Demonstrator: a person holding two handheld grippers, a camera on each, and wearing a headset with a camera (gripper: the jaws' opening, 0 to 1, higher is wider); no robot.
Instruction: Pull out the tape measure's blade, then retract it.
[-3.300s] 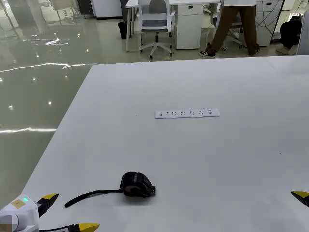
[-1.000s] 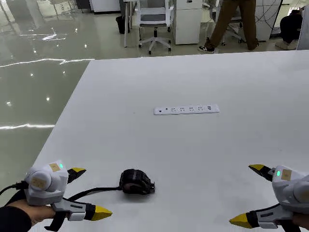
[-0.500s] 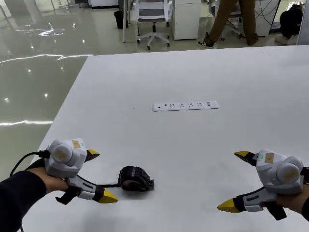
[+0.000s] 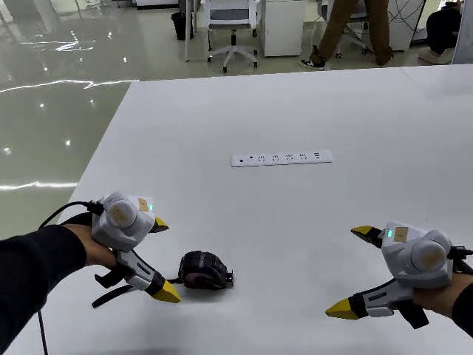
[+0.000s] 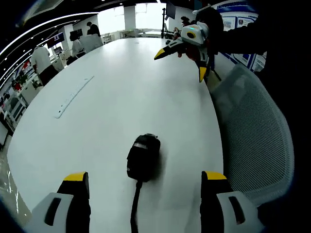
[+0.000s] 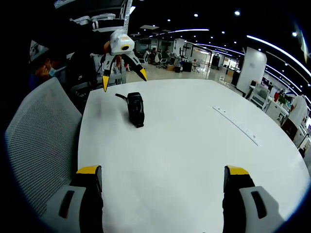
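A black tape measure (image 4: 205,270) lies on the white table (image 4: 295,222) near its front left, its black wrist strap (image 5: 135,204) trailing toward the person. My left gripper (image 4: 163,259) stands open just left of it, jaws either side of the strap end, not touching the case. In the left gripper view the tape measure (image 5: 143,157) sits a short way ahead, centred between the yellow-tipped jaws of my left gripper (image 5: 144,177). My right gripper (image 4: 352,271) is open far to the right, holding nothing. The right gripper view shows the tape measure (image 6: 135,109) and the left gripper (image 6: 124,78) across the table.
A white power strip (image 4: 281,157) lies flat at mid-table. The table's left edge (image 4: 96,163) drops to a shiny floor. A mesh chair back (image 5: 252,126) stands at the near edge. Office chairs and a person's legs (image 4: 347,29) are beyond the far edge.
Both grippers have come up from the bottom of the view onto the table. The left one has closed in on the tape measure; the right has moved forward slightly. The tape measure has not moved.
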